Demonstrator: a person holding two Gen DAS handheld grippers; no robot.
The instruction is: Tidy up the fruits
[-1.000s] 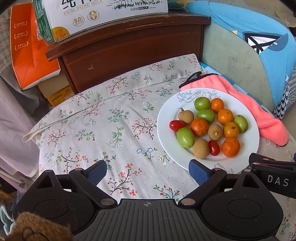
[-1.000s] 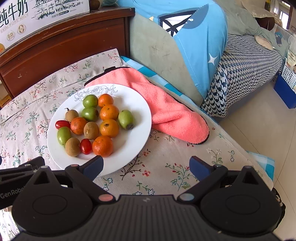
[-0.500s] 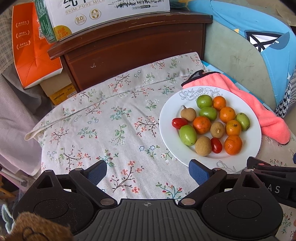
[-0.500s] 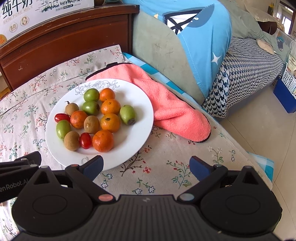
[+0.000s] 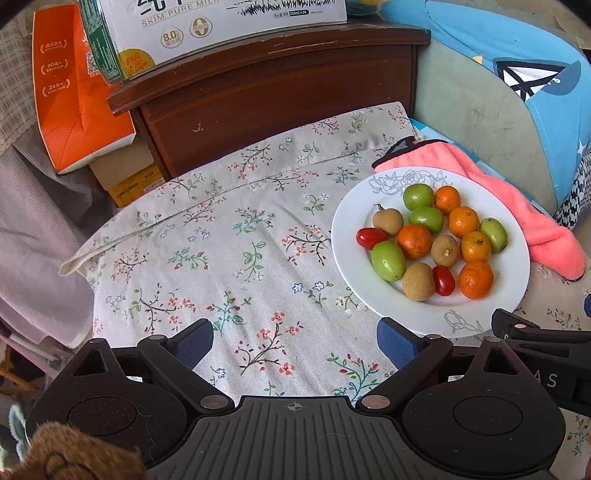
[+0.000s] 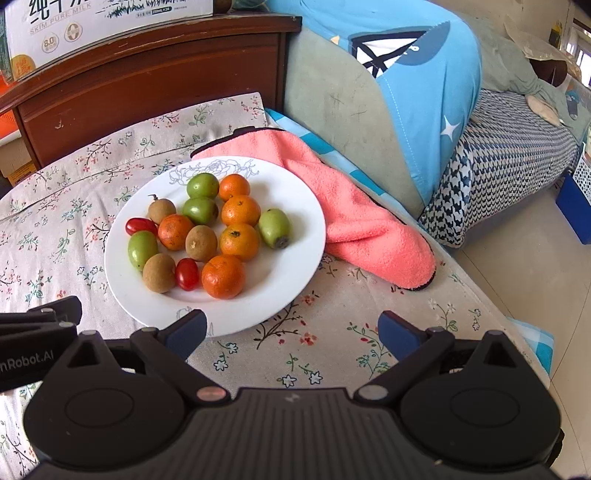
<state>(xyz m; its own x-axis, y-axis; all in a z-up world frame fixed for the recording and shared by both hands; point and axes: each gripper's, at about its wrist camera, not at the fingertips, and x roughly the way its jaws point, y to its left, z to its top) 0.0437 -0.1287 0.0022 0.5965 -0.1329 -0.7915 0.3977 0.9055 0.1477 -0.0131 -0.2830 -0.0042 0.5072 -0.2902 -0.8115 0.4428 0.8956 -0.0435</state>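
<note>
We see the fruits [image 6: 207, 232] mixed together on the plate [image 6: 295, 266], near the table's right side. Both our left gripper [image 5: 294, 341] and right gripper [image 6: 291, 328] hang spread and empty. Any pick should close gently; round fruit rolls.

I am in a lived-in home bedroom. At the upper right of my right view, a bed [image 6: 517, 147] with a houndstooth cover and a blue quilt [image 6: 424, 74]. Across the top, a dark wooden cabinet [image 5: 277, 92] carries a milk carton [image 5: 221, 26]. Below lies a flowered cloth [image 5: 221, 240].
</note>
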